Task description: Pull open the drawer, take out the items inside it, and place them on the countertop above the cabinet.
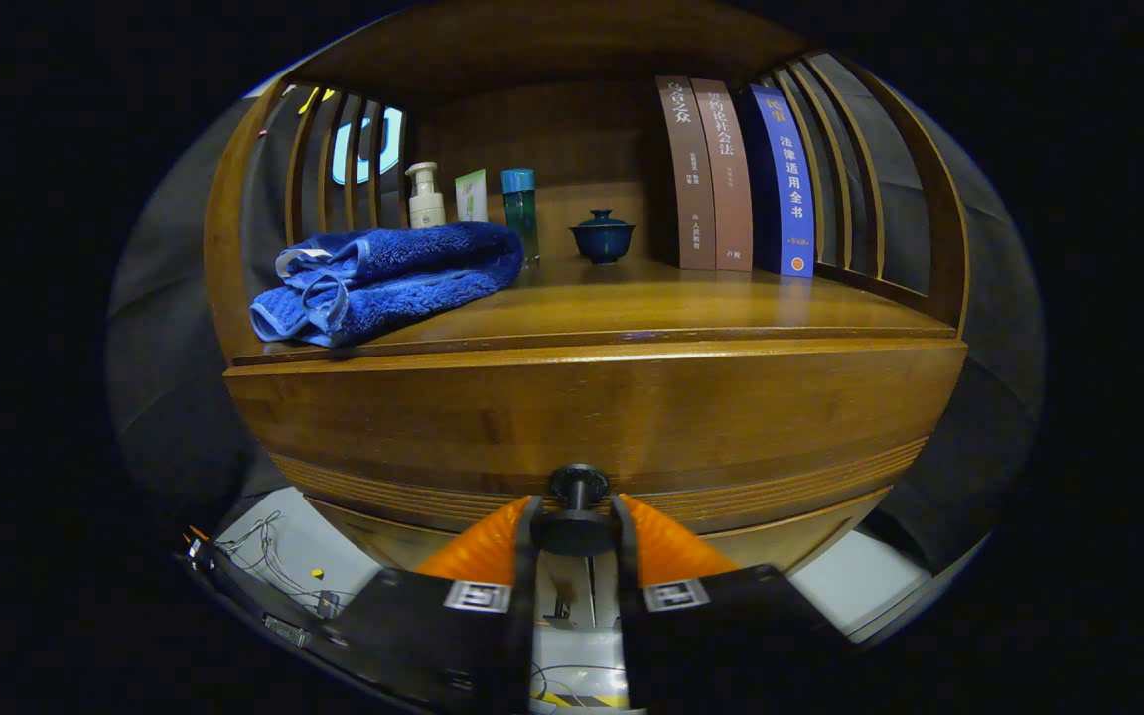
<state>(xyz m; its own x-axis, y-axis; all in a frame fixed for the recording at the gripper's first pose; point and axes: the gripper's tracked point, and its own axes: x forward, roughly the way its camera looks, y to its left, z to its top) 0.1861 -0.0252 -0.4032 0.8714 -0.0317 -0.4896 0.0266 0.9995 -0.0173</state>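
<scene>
A wooden cabinet fills the view, with its drawer front straight ahead of me. A dark round knob sticks out of the drawer's lower middle. My gripper is shut on that knob, one finger pressing each side of its disc. Whether the drawer stands slightly out from the cabinet I cannot tell, and its inside is hidden. Above the drawer runs the wooden countertop.
On the countertop lie a folded blue towel at the left, a pump bottle, a small box, a teal bottle, a lidded blue cup and three upright books. Cables lie on the floor below left.
</scene>
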